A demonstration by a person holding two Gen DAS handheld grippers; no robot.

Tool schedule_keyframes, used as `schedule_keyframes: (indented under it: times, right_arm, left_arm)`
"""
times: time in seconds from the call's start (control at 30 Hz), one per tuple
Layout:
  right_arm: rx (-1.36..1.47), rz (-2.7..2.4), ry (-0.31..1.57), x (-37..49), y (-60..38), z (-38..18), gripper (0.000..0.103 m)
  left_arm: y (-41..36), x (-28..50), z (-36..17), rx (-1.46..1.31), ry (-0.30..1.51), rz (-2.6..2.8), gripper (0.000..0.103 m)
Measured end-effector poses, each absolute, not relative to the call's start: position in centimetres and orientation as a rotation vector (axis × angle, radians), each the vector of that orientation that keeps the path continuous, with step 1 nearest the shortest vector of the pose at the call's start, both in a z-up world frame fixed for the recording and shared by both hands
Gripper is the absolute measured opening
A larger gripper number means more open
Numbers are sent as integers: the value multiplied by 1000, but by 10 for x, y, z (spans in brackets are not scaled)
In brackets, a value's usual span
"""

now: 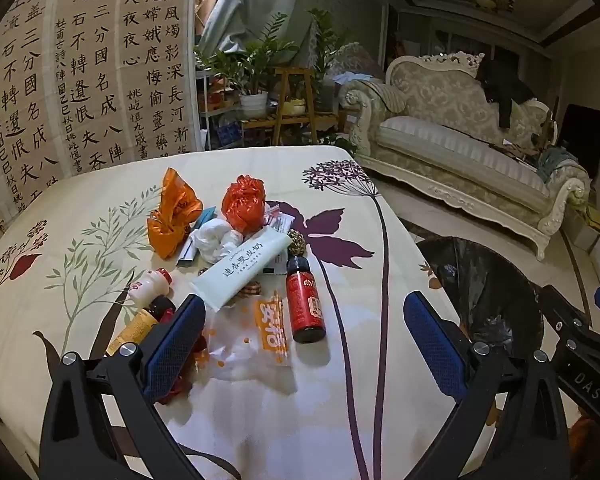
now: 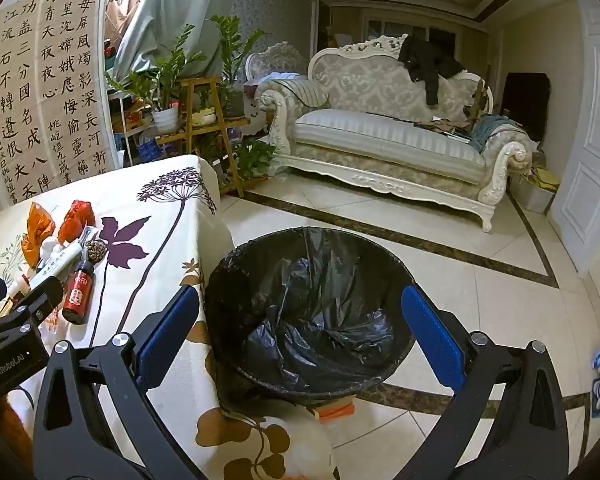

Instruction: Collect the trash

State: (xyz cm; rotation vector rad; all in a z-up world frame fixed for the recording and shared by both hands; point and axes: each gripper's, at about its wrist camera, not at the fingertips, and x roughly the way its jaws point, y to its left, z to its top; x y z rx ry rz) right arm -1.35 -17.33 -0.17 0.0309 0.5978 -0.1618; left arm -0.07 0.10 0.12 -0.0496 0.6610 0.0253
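Trash lies in a heap on the flowered tablecloth [image 1: 360,184]: a red bottle [image 1: 305,304], a white tube [image 1: 242,266], a clear orange-printed wrapper [image 1: 270,330], crumpled orange bags [image 1: 244,204], white tissue [image 1: 214,242], a small white bottle [image 1: 150,284]. My left gripper [image 1: 304,340] is open just above the wrapper, empty. My right gripper [image 2: 300,330] is open and empty above the black-lined trash bin [image 2: 312,312] beside the table. The red bottle [image 2: 78,294] and the left gripper [image 2: 16,300] show at the left of the right wrist view.
The bin [image 1: 484,292] stands on the tiled floor off the table's right edge. A cream sofa [image 2: 392,140] and a plant stand [image 2: 204,120] are beyond. Calligraphy sheets [image 1: 80,72] hang behind the table. A yellow-labelled bottle [image 1: 140,324] lies by my left finger.
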Motion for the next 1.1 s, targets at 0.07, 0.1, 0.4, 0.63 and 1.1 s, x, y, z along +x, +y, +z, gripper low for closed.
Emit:
schedule_keyframes:
  times: [0.07,0.1,0.4,0.63,1.1]
  right_arm:
    - [35,-158,597,-14,-173,-2,99]
    - [34,-158,598,-14,-173,-2,99]
    - [33,-160,598,-14,-173,-1,99]
    - [33,-159,597,-15,-174,-1,99]
    - [35,-160,598,-15,-176,0,99]
  left_arm:
    - [2,-3,2,-59,649,18,97]
    - [3,-3,2,-61,648,18,97]
    - [0,-5,7,-47,656,20,97]
    - [1,-4,4,-50,655,18,97]
    - [0,-7,6,-45,668,23,97]
